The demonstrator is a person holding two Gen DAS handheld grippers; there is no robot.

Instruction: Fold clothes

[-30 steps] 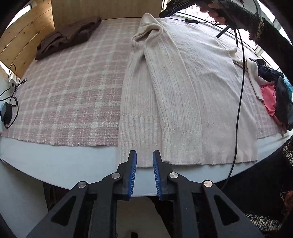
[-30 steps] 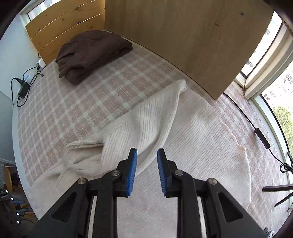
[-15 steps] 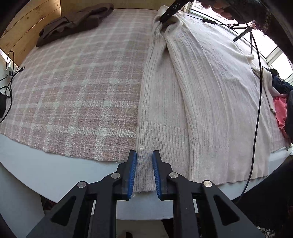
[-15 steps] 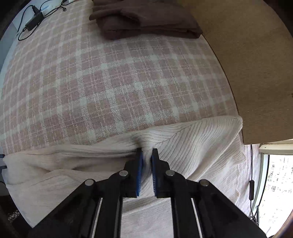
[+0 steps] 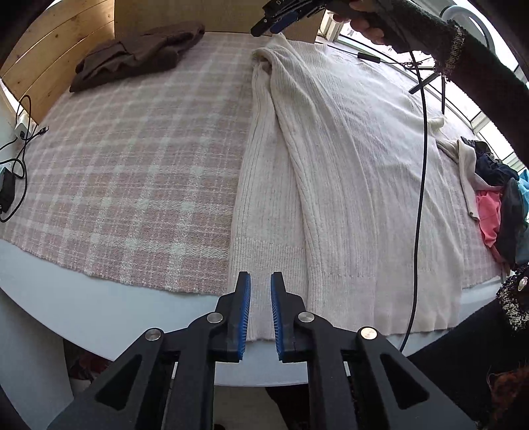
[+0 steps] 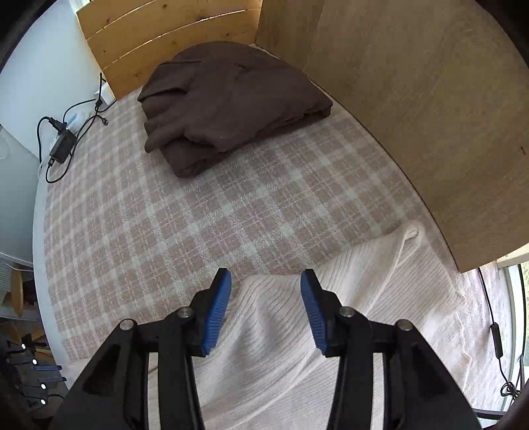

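A cream ribbed knit sweater lies flat on the pink plaid cloth, its left side folded inward lengthwise. My left gripper hovers at the hem's near left corner, jaws narrowly apart with the hem edge between the blue pads; no clear grasp shows. My right gripper is open and empty above the sweater's far folded edge. It also shows in the left wrist view at the top, above the sweater's far end.
A folded dark brown garment lies at the far left corner. A pile of coloured clothes sits at the right edge. A wooden board stands behind the table. A charger and cables lie at the left. A black cable hangs over the sweater.
My right gripper let go of the sweater's far edge, opened wide and rose. My left gripper stays at the hem corner, slightly wider apart.
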